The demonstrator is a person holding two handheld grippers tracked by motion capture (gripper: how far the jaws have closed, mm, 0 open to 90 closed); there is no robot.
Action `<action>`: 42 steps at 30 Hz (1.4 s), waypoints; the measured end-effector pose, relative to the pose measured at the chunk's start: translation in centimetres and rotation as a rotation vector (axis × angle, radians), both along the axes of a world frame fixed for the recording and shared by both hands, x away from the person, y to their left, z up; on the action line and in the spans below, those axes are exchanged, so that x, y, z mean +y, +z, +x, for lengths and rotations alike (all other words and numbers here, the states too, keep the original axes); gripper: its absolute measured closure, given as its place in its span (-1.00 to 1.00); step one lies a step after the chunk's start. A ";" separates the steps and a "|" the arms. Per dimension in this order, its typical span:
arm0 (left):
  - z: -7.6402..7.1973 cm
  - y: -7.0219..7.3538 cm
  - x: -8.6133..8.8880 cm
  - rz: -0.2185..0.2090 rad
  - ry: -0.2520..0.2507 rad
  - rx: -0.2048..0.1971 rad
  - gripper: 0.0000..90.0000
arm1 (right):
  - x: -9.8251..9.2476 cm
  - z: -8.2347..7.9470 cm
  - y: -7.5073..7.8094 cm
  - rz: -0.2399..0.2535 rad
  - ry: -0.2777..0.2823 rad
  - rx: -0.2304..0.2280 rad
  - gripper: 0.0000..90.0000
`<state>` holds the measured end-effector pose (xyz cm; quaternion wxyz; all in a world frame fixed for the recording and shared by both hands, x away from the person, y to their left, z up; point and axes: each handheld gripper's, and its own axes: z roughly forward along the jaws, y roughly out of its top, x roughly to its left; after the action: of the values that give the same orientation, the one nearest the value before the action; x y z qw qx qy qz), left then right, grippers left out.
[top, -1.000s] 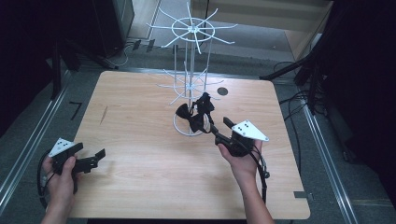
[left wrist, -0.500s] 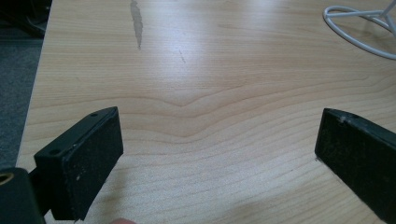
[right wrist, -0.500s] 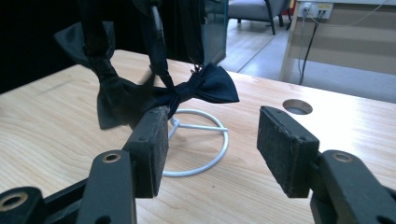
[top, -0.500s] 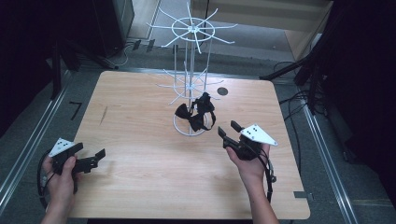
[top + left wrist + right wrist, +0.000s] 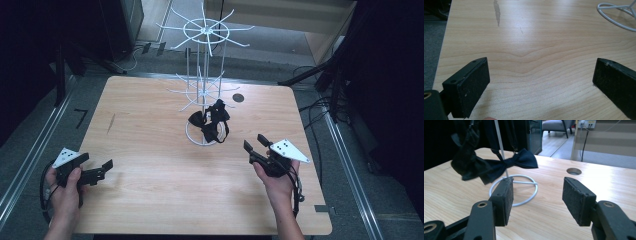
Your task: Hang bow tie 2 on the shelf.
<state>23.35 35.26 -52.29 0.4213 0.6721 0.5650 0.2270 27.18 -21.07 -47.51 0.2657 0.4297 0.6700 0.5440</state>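
A white wire display stand [image 5: 204,75] rises from a ring base [image 5: 194,138] at the middle back of the wooden table [image 5: 150,200]. Two black bow ties [image 5: 210,122] hang low on it, just above the ring. My right gripper [image 5: 254,142] is to the right of the stand and nearer the front, apart from it. Its jaws are open, have just widened a little, and hold nothing. In the right gripper view [image 5: 537,195] a bow tie [image 5: 519,160] hangs beyond the jaws over the ring base [image 5: 529,197]. My left gripper [image 5: 106,169] rests at the front left, open and holding nothing [image 5: 541,82].
A round cable hole [image 5: 238,97] lies in the table behind and to the right of the stand. A dark streak [image 5: 497,12] marks the wood at the left. The stand's upper spokes [image 5: 205,32] spread wide above the table. Cables and dark equipment surround the table.
My right gripper has drawn back from the bow ties on the stand, moving right and toward the front. The bow ties stay hanging there. The left gripper has not moved.
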 end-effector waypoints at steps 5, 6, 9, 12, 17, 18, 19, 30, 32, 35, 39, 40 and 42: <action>0.0 0.0 0.0 0.002 0.001 0.000 -0.97 | -0.9 -0.3 -0.4 -0.012 -0.010 0.007 -0.06; 0.0 0.0 0.0 0.002 0.001 0.000 -0.97 | -1.1 -0.4 -0.5 -0.014 -0.009 0.007 -0.07; 0.0 0.0 0.0 0.003 0.000 -0.001 -0.97 | -1.8 -0.6 -0.9 -0.015 -0.019 0.014 -0.09; 0.0 0.0 0.0 0.002 0.000 0.000 -0.97 | -2.7 -0.9 -1.4 -0.002 -0.026 0.024 -0.10; 0.0 0.0 0.0 0.004 0.000 0.000 -0.97 | -4.3 -1.2 -2.1 0.016 -0.049 0.039 -0.11; 0.0 0.0 0.0 0.005 0.000 -0.001 -0.97 | -4.4 -1.3 -2.2 0.011 -0.051 0.037 -0.12; 0.0 0.0 0.0 0.005 0.000 -0.001 -0.97 | -4.7 -1.4 -2.3 0.008 -0.055 0.040 -0.12; 0.0 0.0 0.0 0.006 0.001 -0.003 -0.97 | -6.7 -1.8 -3.5 -0.004 -0.085 0.057 -0.15; 0.0 0.0 0.0 0.007 0.000 -0.003 -0.97 | -7.1 -1.8 -3.7 -0.003 -0.093 0.064 -0.15; 0.0 0.0 0.0 0.007 0.001 -0.003 -0.97 | -7.6 -2.0 -4.0 -0.001 -0.104 0.078 -0.16; 0.0 0.0 0.0 0.007 0.001 -0.004 -0.97 | -8.3 -2.2 -4.3 0.001 -0.114 0.086 -0.18; 0.0 0.0 0.0 0.007 0.000 -0.003 -0.97 | -8.5 -2.2 -4.4 -0.003 -0.115 0.087 -0.18; 0.0 0.0 0.0 0.008 0.000 -0.003 -0.97 | -8.9 -2.4 -4.6 0.002 -0.120 0.093 -0.19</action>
<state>23.30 35.23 -52.27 0.4195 0.6734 0.5635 0.2303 24.80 -29.94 -52.06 0.2660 0.4943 0.6539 0.5072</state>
